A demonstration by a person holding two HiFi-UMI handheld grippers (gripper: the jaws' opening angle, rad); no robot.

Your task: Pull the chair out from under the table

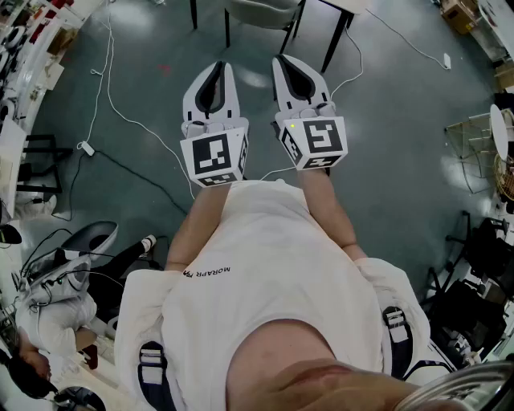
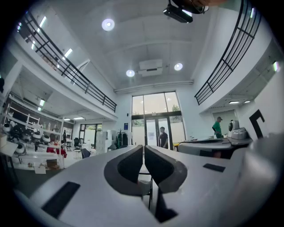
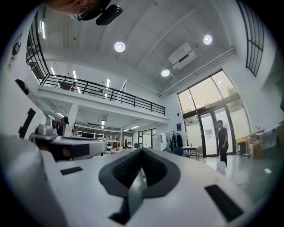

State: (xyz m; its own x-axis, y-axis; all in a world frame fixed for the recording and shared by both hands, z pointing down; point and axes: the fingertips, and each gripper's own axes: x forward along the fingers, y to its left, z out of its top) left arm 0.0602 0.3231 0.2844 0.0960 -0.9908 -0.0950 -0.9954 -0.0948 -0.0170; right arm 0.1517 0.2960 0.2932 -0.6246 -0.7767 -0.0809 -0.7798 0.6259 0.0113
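Along the left edge of the head view run cluttered shelves. A white cable trails down the grey floor to a small plug block. Lower left, a person in white sits low by a grey office seat.

The left gripper is held level in front of the person's white shirt. In the left gripper view its jaws stand almost together, with only a thin slit between the dark pads and nothing in it. The chair shows past the tips, straight ahead and well apart from them.

In the head view the chair stands at the top edge, its pale seat on black legs. It is just left of the table, of which one dark leg and a corner show. Whether the seat lies under the tabletop cannot be told.

The right gripper is level beside the left one. Its own view shows the jaws closed tip to tip, holding nothing. A second white cable loops over the floor by the table leg and runs beneath this gripper.

Further right are a plug, a wire rack and black equipment. A person stands at the glass doors.
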